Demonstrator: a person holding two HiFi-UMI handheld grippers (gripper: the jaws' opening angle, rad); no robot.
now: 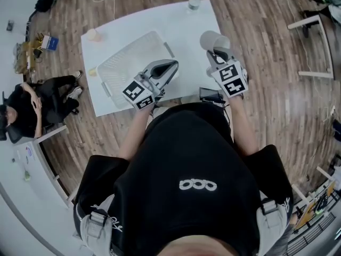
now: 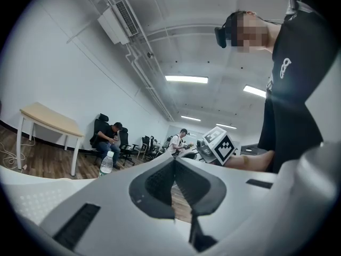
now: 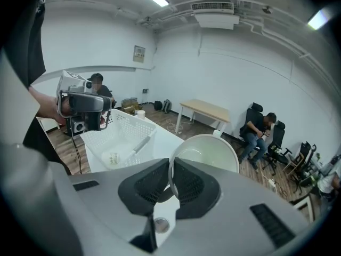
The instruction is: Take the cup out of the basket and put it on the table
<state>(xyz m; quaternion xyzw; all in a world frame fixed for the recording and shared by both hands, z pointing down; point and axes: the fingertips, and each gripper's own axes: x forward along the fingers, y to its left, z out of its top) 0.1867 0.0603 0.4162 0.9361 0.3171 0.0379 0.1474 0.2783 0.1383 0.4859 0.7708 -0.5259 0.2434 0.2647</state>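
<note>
White round plastic cup [image 3: 205,153], rim pinched in the closed right gripper [image 3: 171,183], hangs outside the white mesh basket [image 3: 125,127] near the white table's [image 1: 184,25] edge; left gripper [image 2: 175,181] closed, empty; lowering upright onto bare tabletop likely follows.

light: I read bright, even overhead from ceiling strips [image 2: 186,79] | shadows: soft | glare: white table [image 1: 186,25] nearly washes out | lens: heavy fisheye, black corners (both gripper views) | focus: near foreground soft, head view edges smeared
</note>
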